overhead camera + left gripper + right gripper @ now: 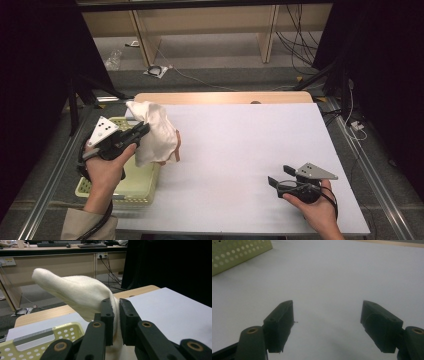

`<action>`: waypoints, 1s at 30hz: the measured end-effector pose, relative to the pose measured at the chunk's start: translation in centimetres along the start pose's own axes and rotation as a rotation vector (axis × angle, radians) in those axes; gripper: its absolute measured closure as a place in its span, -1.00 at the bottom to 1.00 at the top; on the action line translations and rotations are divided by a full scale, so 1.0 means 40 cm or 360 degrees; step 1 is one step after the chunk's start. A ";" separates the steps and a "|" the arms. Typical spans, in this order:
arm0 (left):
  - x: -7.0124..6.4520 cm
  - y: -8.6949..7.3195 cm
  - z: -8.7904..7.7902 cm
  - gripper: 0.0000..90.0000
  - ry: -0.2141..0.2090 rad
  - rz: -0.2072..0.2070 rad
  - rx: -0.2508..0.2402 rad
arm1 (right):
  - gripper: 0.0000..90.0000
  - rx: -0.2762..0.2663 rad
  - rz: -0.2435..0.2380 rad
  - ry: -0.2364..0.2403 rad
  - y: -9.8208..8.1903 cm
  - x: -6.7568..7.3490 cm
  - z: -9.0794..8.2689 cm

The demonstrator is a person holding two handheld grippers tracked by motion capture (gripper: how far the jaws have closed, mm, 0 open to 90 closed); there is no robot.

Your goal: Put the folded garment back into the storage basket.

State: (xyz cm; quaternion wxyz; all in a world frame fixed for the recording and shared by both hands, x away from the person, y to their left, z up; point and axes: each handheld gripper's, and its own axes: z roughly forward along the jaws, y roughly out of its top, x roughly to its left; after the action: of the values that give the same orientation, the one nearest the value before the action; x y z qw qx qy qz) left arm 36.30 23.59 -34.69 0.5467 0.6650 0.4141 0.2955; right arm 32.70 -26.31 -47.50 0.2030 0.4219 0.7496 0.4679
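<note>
From the high view I see my left gripper (142, 129) pinching a cream cloth (156, 134) above the perforated basket (141, 186), whose contents I cannot tell. My right gripper (328, 322) gapes wide over the white table (240, 150), away from the basket.

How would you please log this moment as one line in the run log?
left gripper: shut on cream cloth, lifted over basket | right gripper: open, empty, above white table
</note>
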 end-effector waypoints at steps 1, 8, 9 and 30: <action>0.000 0.000 0.000 0.82 0.0001 0.0000 0.0001 | -0.39 -0.0001 0.0000 0.0000 0.000 0.000 0.000; 0.002 0.000 0.000 0.82 -0.0001 0.0004 0.0011 | -0.39 0.0003 -0.0002 0.0000 0.000 -0.001 -0.001; 0.003 0.000 -0.001 0.81 -0.0001 0.0004 0.0014 | -0.39 0.0003 -0.0001 0.0000 0.000 -0.001 -0.001; 0.011 -0.001 -0.004 0.82 0.0009 0.0008 0.0038 | -0.39 0.0003 0.0000 0.0001 0.000 -0.001 -0.001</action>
State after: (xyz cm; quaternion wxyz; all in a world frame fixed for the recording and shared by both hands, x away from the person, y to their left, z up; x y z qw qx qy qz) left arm 36.38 24.04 -34.72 0.5368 0.6716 0.4175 0.2939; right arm 32.68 -26.36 -47.48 0.2025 0.4219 0.7500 0.4673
